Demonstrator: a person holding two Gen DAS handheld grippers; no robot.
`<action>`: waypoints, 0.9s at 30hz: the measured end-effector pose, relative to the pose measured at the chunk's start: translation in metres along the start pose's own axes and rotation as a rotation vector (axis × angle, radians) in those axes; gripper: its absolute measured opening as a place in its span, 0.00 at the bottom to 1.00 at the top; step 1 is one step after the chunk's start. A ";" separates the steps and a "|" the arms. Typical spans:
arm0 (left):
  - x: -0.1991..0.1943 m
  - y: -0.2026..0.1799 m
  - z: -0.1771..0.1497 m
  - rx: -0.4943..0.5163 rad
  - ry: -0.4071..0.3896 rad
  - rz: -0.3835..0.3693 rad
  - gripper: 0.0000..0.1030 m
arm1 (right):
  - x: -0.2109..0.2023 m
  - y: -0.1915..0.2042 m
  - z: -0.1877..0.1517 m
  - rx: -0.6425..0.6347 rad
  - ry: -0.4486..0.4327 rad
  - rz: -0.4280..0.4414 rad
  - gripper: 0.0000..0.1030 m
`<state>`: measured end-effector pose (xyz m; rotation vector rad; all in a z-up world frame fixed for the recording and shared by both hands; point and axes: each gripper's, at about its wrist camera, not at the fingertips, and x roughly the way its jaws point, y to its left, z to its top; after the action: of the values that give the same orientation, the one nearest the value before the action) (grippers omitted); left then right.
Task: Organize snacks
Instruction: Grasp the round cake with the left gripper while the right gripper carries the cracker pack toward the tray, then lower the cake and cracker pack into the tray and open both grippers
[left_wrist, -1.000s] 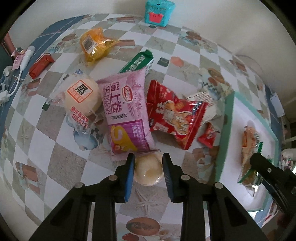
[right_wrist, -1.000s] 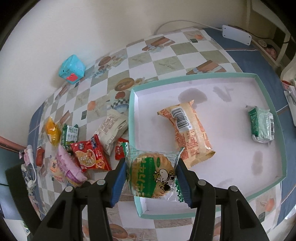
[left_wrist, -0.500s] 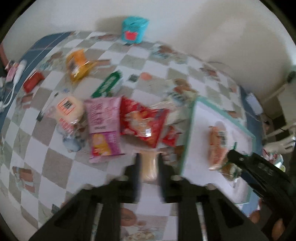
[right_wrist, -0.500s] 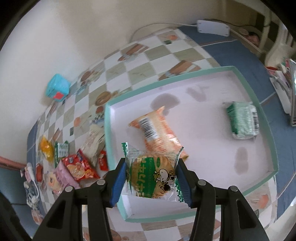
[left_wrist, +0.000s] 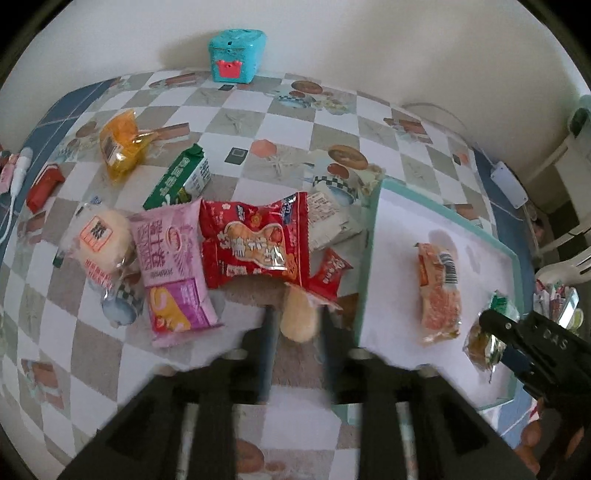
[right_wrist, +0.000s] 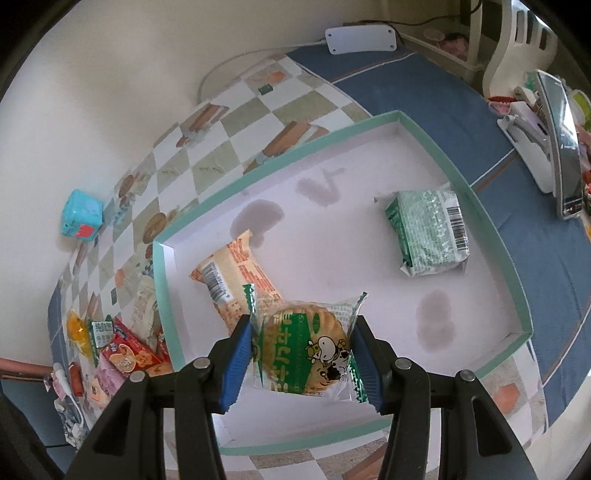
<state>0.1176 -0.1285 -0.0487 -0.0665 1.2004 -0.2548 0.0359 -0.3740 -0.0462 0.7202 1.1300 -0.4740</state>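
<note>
My left gripper (left_wrist: 297, 325) is shut on a pale round bun in clear wrap (left_wrist: 300, 318) and holds it above the tablecloth, just left of the teal-rimmed white tray (left_wrist: 370, 236). My right gripper (right_wrist: 303, 354) is shut on a green-printed round biscuit packet (right_wrist: 306, 350) over the tray's near part (right_wrist: 162, 295). An orange packet (right_wrist: 236, 280) and a green packet (right_wrist: 432, 232) lie in the tray. On the cloth lie a red packet (left_wrist: 255, 243), a pink packet (left_wrist: 170, 266), a round bun packet (left_wrist: 99, 243), a green carton (left_wrist: 177, 177) and an orange-yellow packet (left_wrist: 122, 144).
A teal cube toy (left_wrist: 236, 55) stands by the wall. A small red sachet (left_wrist: 330, 273) and a white packet (left_wrist: 328, 218) lie against the tray's left rim. A white power strip (right_wrist: 360, 35) and a cluttered rack (right_wrist: 546, 122) are beyond the tray.
My left gripper has lifted the bun off the cloth and pulled back and to the right, toward the tray. My right gripper has carried the biscuit packet further in over the tray.
</note>
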 end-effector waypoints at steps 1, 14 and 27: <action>0.001 -0.001 0.001 0.008 -0.004 0.000 0.62 | 0.002 -0.001 0.000 0.002 0.007 0.002 0.54; 0.046 -0.027 0.005 0.132 -0.004 0.076 0.62 | 0.010 -0.005 0.004 0.025 0.024 0.005 0.54; 0.058 -0.009 0.003 0.070 0.037 0.057 0.44 | 0.010 -0.005 0.004 0.029 0.026 0.006 0.54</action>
<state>0.1387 -0.1503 -0.0986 0.0334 1.2271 -0.2488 0.0385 -0.3799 -0.0565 0.7570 1.1470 -0.4775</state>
